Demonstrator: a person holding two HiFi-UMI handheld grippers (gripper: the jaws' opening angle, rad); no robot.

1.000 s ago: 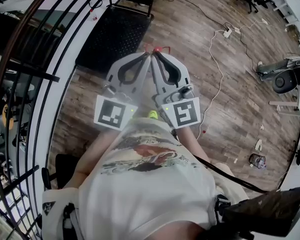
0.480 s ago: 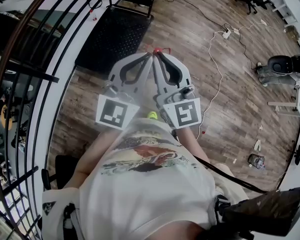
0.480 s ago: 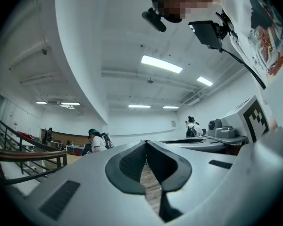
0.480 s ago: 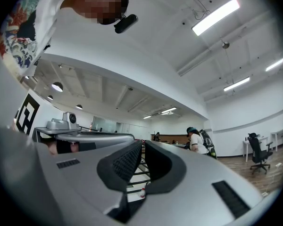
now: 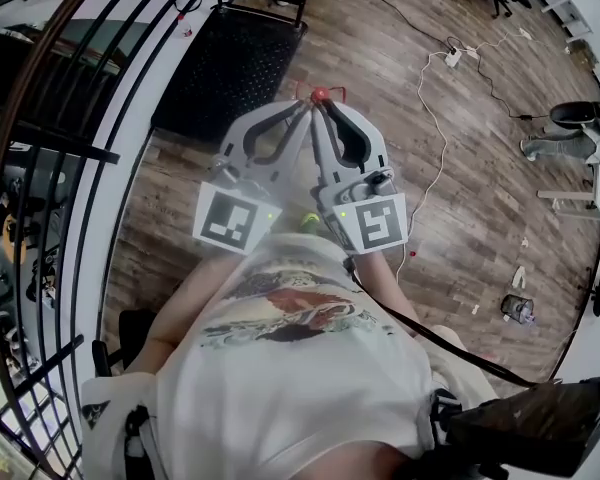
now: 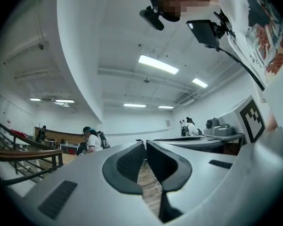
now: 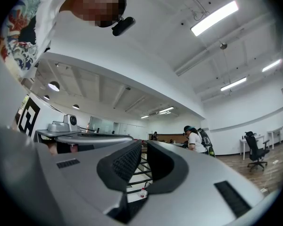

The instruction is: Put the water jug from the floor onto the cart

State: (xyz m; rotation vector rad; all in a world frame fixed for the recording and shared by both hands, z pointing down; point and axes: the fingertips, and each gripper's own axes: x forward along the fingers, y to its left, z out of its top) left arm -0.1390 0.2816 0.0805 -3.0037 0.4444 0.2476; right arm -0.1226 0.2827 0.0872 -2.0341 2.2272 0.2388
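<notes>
The fingers [image 6: 127, 166] of the left gripper [image 5: 302, 110] and right gripper [image 5: 321, 108] are pinched narrow and empty, tips just short of what looks like the red-topped water jug [image 5: 320, 94] on the wooden floor [image 5: 460, 198] at twelve o'clock. Open both wide before lowering. A black platform [image 5: 230, 68], perhaps the cart, at eleven, railing [image 5: 70, 146] at nine.

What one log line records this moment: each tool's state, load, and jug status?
left tool: shut, empty | right tool: shut, empty | both side by side above wooden floor | water jug: not in view
</notes>
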